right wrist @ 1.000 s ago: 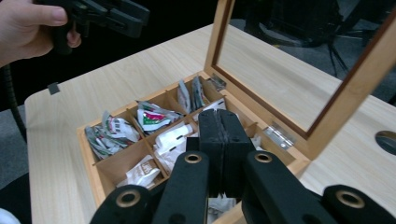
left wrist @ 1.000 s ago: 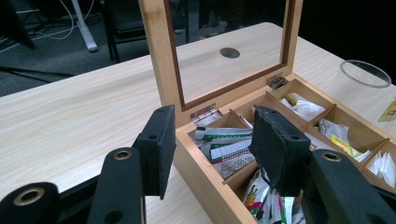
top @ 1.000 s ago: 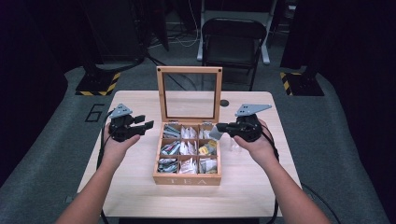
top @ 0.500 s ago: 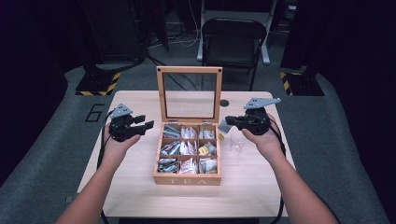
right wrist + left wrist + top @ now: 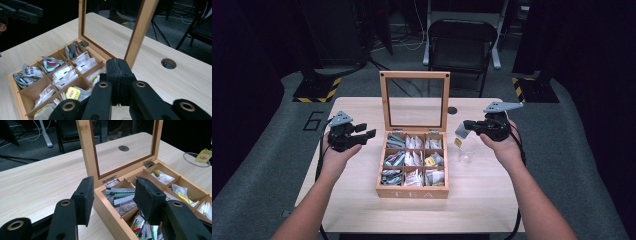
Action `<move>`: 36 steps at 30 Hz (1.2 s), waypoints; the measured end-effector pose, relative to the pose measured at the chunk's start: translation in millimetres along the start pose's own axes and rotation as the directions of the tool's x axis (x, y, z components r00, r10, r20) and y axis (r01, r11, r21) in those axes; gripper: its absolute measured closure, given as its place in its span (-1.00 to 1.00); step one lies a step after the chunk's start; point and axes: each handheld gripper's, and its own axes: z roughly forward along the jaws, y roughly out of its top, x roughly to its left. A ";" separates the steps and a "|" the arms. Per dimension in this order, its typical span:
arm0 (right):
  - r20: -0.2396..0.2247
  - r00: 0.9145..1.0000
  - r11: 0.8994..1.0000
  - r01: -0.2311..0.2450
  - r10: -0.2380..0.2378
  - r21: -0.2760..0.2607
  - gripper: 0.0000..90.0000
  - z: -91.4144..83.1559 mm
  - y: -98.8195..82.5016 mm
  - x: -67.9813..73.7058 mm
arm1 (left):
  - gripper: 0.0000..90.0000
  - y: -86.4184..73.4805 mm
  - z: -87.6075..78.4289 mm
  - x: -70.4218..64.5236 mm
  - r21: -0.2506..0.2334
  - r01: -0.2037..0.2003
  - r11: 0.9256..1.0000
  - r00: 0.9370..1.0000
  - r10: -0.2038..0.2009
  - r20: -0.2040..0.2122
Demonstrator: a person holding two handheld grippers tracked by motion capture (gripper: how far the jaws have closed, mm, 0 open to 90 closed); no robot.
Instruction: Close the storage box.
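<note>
Wooden tea box [image 5: 412,191] at the centre of the tabletop [image 5: 362,210], its glass-paned lid [image 5: 414,102] standing upright at the box's 12 o'clock edge; nine compartments hold assorted tea packets.

Left gripper [image 5: 367,135], at 9 o'clock of the box, hovers above the tabletop with its jaws apart and nothing between them; in the left gripper view the pads frame the box's near corner without touching it.

Right gripper [image 5: 468,125], at 2 o'clock of the box, has its jaws pressed together on a tea bag [image 5: 460,131], which hangs below the tips with its yellow tag [image 5: 458,142] dangling over a clear plastic cup [image 5: 467,151]. The cup stands on the tabletop just beside the box's 3 o'clock side. In the right gripper view [image 5: 117,75] the pads meet flush above the box's right-hand compartments.
</note>
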 end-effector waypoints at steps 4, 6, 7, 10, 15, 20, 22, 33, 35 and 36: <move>0.017 1.000 1.000 -0.007 0.007 0.003 1.00 -4.4 -1.5 -4.6 | 0.11 -0.1 0.0 0.0 0.001 -0.001 1.000 1.000 0.001 -0.001; 0.025 1.000 1.000 -0.006 0.006 0.003 1.00 -6.3 -2.6 -7.5 | 0.11 0.0 0.1 -0.1 0.000 -0.001 1.000 1.000 0.001 -0.001; 0.028 1.000 1.000 -0.010 0.010 0.001 1.00 -7.0 -3.1 -8.4 | 0.11 0.0 0.2 -0.3 0.000 -0.001 1.000 1.000 0.001 -0.002; 0.034 0.999 1.000 -0.016 0.016 0.002 1.00 -9.5 -4.3 -11.4 | 0.11 0.1 0.7 -0.9 -0.001 0.000 1.000 1.000 0.000 -0.001; 0.048 0.999 1.000 -0.023 0.023 0.003 1.00 -12.1 -7.4 -15.8 | 0.11 0.7 0.5 -0.8 -0.004 -0.002 1.000 1.000 0.002 -0.001; 0.056 0.998 1.000 -0.026 0.025 0.007 1.00 -12.6 -10.3 -19.5 | 0.11 0.6 0.6 -1.1 -0.004 -0.003 1.000 1.000 0.003 -0.002; 0.061 0.998 1.000 -0.029 0.029 0.011 1.00 -12.6 -11.1 -20.0 | 0.11 0.5 0.8 -1.1 -0.005 -0.002 1.000 1.000 0.002 -0.003; 0.072 0.997 0.999 -0.039 0.037 0.034 1.00 -3.6 -23.7 -23.0 | 0.11 -0.1 1.5 -1.5 0.000 0.000 1.000 1.000 0.000 0.000; 0.076 0.996 0.998 -0.039 0.035 0.040 0.99 -0.4 -27.6 -22.6 | 0.11 -0.3 1.9 -1.3 0.000 -0.002 1.000 1.000 0.002 0.000; 0.079 0.996 0.998 -0.041 0.037 0.044 1.00 1.0 -29.5 -22.2 | 0.11 -0.4 1.9 -1.4 0.000 0.000 1.000 1.000 0.000 -0.001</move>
